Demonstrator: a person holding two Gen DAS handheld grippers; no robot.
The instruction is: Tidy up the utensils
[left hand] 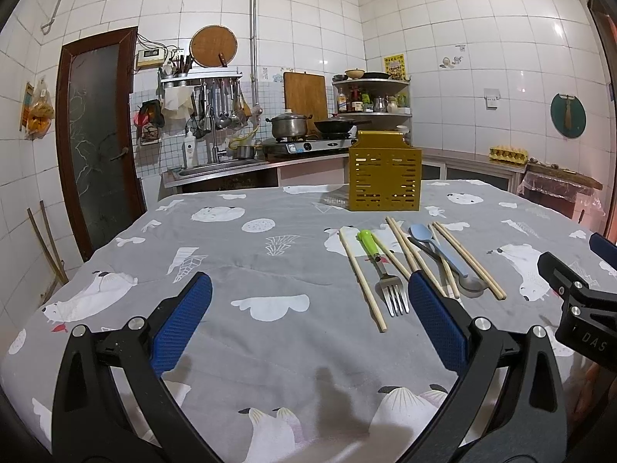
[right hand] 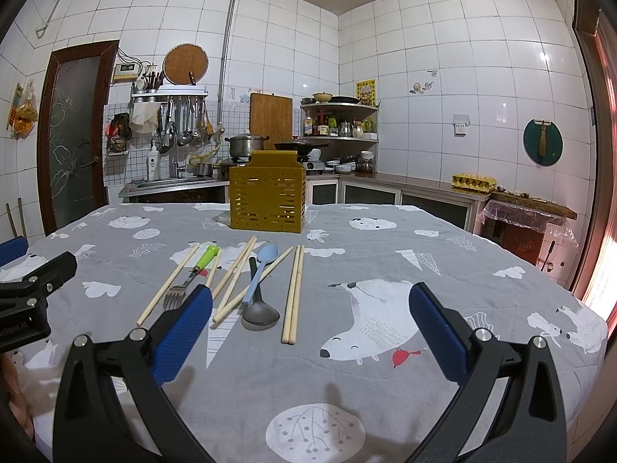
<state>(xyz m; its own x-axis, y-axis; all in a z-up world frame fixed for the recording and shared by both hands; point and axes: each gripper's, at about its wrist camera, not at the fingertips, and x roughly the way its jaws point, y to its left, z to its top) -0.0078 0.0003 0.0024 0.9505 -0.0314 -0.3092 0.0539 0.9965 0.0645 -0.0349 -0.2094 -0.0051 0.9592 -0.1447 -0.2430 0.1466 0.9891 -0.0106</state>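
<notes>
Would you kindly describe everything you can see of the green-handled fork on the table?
The fork has a bright green, plastic-looking handle, a small red mark near its base, and a slim metal neck ending in four metal tines. It lies flat on the grey printed tablecloth, handle toward the yellow slotted holder, tines toward the cameras. It sits between loose wooden chopsticks, one lying close alongside its handle; contact is unclear. Neither gripper touches it.

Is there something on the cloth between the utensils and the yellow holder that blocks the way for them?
Nothing visible does. Between the yellow holder and the far ends of the chopsticks, fork and spoons there is only bare tablecloth. Both tongs, right and left, are open and empty.
</notes>
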